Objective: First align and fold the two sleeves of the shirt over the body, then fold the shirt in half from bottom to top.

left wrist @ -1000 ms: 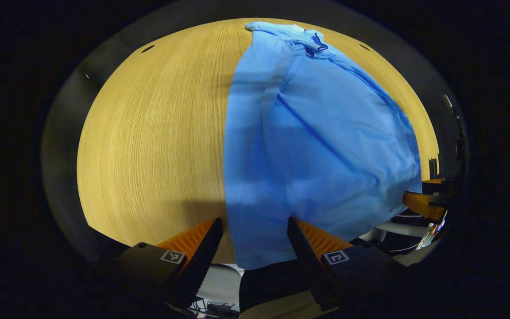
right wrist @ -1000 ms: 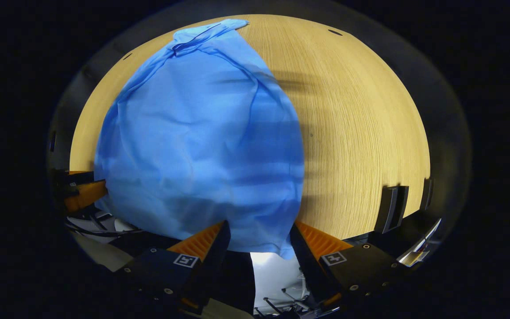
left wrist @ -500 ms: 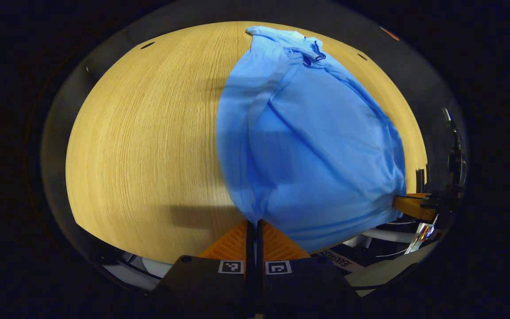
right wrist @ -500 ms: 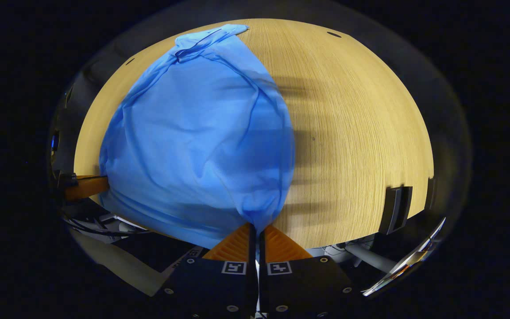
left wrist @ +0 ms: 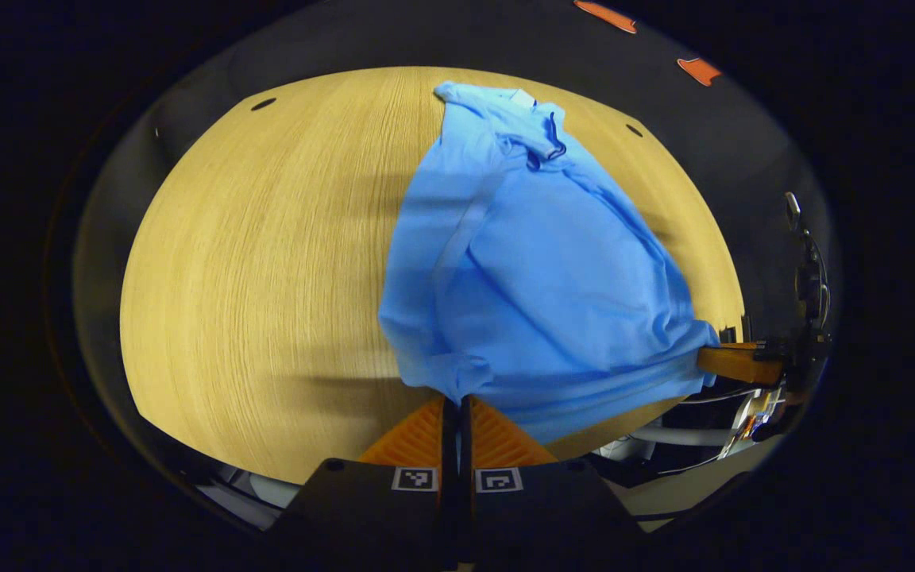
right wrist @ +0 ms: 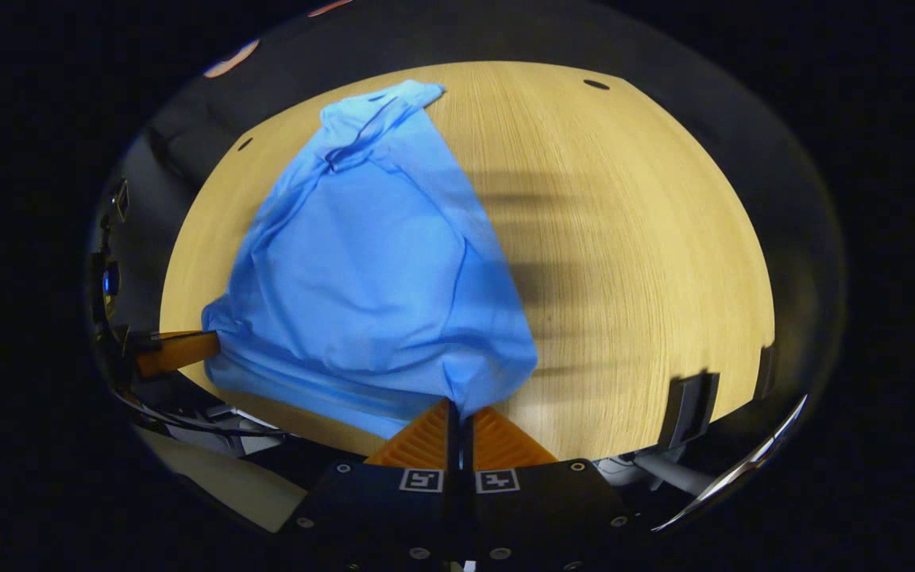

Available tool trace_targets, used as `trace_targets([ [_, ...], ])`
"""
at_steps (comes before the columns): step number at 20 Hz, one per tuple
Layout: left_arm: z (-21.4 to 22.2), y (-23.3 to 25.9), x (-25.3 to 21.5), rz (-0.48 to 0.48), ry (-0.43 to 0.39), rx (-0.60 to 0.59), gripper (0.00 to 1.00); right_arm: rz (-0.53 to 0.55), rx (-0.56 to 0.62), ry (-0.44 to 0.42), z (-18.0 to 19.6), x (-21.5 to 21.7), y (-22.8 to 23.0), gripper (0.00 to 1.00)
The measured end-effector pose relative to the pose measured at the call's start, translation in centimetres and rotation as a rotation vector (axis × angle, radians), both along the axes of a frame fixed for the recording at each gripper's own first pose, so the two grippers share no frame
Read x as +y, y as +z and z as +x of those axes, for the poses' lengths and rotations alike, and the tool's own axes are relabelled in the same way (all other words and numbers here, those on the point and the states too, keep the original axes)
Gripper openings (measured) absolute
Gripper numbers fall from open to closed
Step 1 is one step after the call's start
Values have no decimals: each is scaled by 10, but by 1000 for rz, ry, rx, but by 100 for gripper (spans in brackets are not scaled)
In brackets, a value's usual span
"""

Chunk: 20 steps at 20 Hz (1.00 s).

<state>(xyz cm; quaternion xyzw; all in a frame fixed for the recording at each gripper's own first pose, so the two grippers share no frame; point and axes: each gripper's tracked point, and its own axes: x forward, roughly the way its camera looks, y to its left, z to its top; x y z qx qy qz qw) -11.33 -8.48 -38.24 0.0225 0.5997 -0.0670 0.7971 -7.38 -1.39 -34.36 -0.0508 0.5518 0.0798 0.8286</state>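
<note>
Since a second ago both jaw sets have gone from spread to pressed together on the bottom hem of the shirt, and the hem corners are now lifted and drawn toward the collar. The left gripper pinches one hem corner; the right gripper pinches the other. The rest of the shirt lies on the bench, collar at the far end, sleeves apparently already folded in.

Risks, judged: uneven travel of the two grippers is likely to skew the fold. The thin cloth is bunched at each pinch and may slip out. A folded sleeve may be dragged loose.
</note>
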Motion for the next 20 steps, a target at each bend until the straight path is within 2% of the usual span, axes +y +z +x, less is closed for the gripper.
trace_targets([
  [4,42,18,-7,-23,17,-70,4,8,-69,37,38,9,24,0],
  [20,216,55,-17,-7,-23,-264,3,-26,-301,90,217,42,100,0],
])
